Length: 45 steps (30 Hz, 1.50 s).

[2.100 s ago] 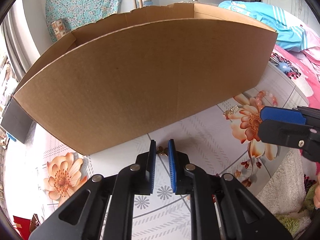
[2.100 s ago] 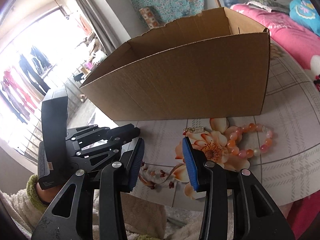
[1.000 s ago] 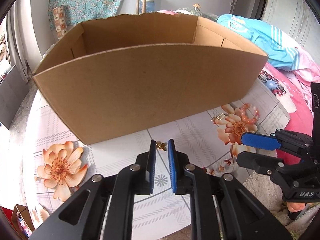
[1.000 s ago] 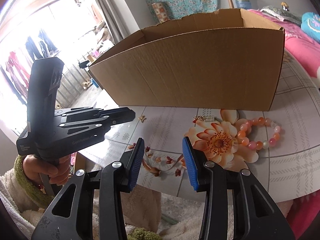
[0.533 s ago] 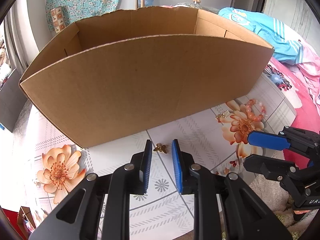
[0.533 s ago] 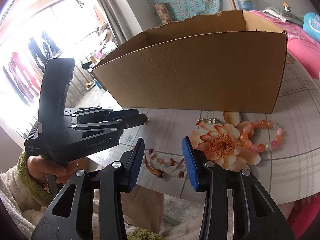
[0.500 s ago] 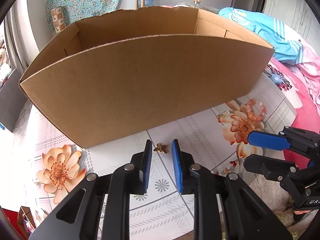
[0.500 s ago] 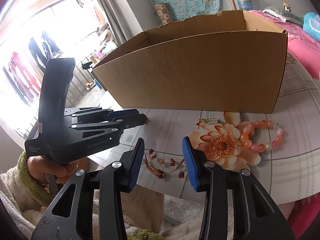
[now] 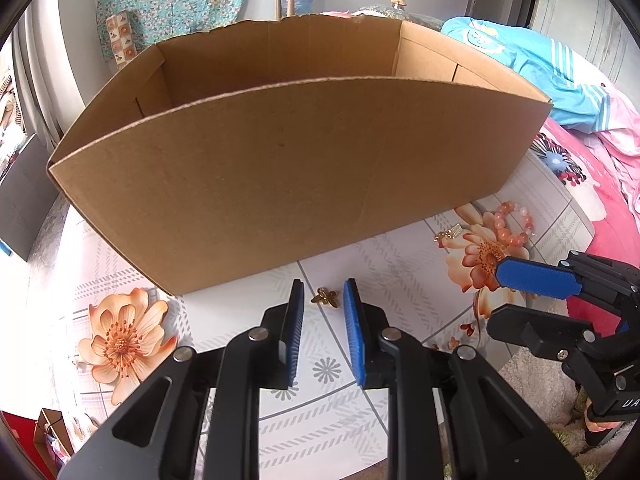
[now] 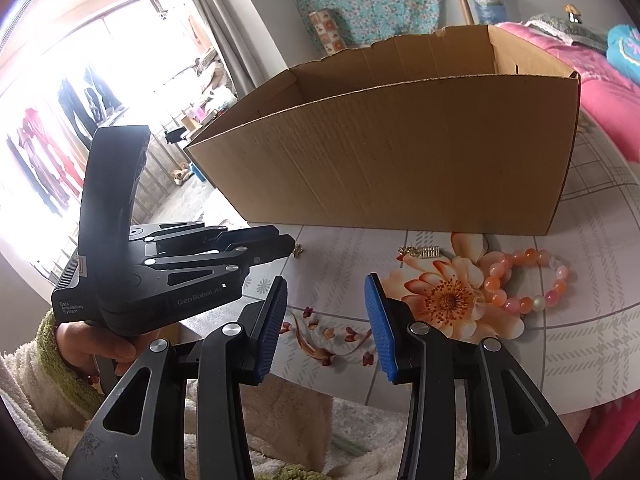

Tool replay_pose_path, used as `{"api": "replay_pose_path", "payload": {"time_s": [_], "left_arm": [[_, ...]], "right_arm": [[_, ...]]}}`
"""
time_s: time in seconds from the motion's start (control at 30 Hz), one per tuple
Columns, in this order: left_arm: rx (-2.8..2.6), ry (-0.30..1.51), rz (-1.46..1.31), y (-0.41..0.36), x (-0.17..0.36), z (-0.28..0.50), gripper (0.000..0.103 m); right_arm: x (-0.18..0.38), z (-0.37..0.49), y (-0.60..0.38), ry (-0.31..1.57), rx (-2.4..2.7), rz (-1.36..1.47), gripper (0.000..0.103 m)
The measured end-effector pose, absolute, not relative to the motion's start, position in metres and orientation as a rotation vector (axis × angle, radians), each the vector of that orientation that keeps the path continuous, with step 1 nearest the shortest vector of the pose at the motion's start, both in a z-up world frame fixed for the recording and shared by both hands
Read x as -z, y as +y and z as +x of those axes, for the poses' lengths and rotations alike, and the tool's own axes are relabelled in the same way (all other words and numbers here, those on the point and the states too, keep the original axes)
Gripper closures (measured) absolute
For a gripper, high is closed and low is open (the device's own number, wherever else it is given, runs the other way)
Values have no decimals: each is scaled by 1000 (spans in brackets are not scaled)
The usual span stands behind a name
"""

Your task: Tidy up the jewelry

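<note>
A small gold flower-shaped earring (image 9: pixel 325 297) lies on the floral tablecloth just past my left gripper (image 9: pixel 321 294), whose jaws are open around it without touching. It also shows in the right wrist view (image 10: pixel 297 251) by the left gripper's tip. An orange-pink bead bracelet (image 9: pixel 516 222) (image 10: pixel 524 282) and a small gold clasp piece (image 9: pixel 450 234) (image 10: pixel 420 253) lie to the right. My right gripper (image 10: pixel 326 290) is open and empty over the table's front edge. An open cardboard box (image 9: pixel 288 168) (image 10: pixel 400 168) stands behind the jewelry.
The table (image 9: pixel 404 280) has a flower-print cloth and ends close in front of both grippers. A pink bed (image 10: pixel 608 92) with blue clothing (image 9: pixel 520 60) lies to the right. A fluffy cream sleeve (image 10: pixel 40 392) is at the lower left.
My left gripper's jaws have opened wider around the gold earring and the view has risen a little. The right gripper has stayed open and nearly still.
</note>
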State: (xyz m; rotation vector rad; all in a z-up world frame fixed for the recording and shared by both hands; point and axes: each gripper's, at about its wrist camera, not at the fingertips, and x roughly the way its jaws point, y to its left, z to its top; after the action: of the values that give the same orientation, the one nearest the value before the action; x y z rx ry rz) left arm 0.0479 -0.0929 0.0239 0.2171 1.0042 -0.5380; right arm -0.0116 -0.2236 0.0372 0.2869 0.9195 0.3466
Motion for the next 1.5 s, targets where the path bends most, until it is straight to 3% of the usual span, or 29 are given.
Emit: {"api": "replay_pose_path", "payload": {"time_s": [0.43,1.5], "left_arm": [[529,1007,214,-91,-24,47,83],[506,1002,230,-96,-26,44,70]], "right_arm": [[-36,-10,-223,914,-352,291,57],[-41,-15,-234,890,-366,308,49]]}}
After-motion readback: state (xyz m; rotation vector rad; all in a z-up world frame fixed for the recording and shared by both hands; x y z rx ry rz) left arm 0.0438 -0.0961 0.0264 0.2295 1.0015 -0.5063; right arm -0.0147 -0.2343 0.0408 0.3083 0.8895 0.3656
